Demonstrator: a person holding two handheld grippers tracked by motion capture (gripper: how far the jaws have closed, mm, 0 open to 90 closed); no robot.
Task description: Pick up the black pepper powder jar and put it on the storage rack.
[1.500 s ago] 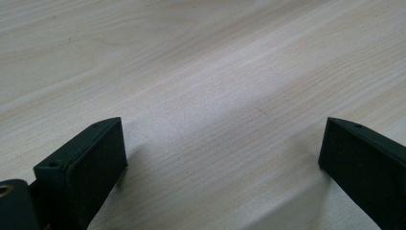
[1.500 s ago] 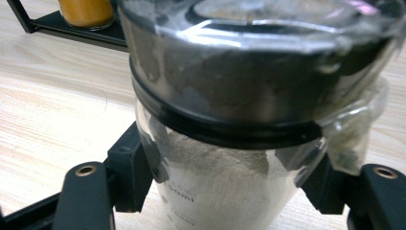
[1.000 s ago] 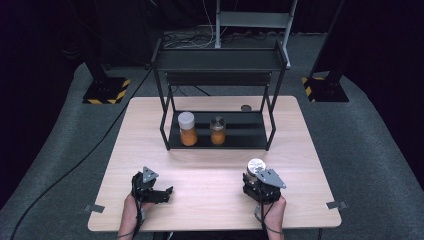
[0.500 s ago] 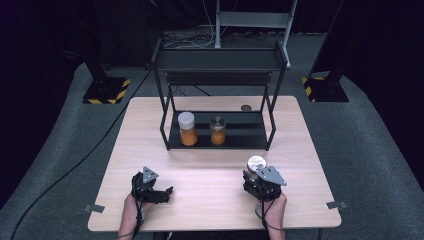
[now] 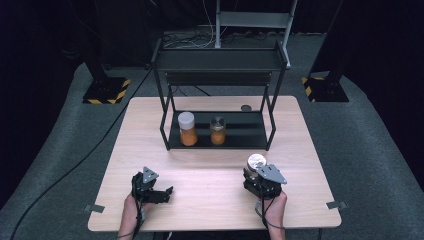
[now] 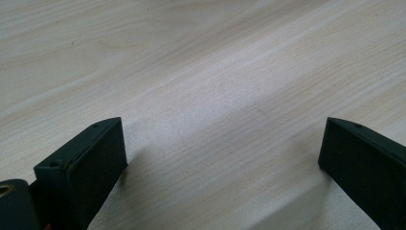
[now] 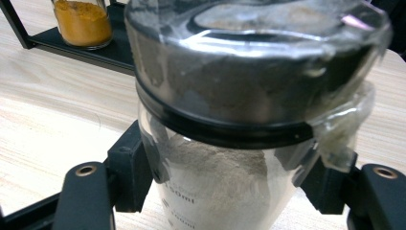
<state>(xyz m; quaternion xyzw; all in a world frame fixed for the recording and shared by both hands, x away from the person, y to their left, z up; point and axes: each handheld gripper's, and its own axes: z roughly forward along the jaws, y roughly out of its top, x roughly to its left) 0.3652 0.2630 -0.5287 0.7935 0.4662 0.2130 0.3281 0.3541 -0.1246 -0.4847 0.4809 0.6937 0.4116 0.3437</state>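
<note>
My two hand-held grippers, black all over

Left gripper and right gripper each carry a grey three-cornered top plate; thick matte fingers, brass-ringed screw holes, thin black cables trailing back

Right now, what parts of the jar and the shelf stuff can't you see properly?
- Jar, right gripper view: bottom cut off by the picture's lower edge; printed marks blurred, unreadable.
- Same jar, high view: the right gripper covers its body, leaving the lid.
- Small round thing behind the rack, high view: too small to identify.

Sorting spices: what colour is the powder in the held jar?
Pale grey powder, clearest in the right gripper view.
</note>
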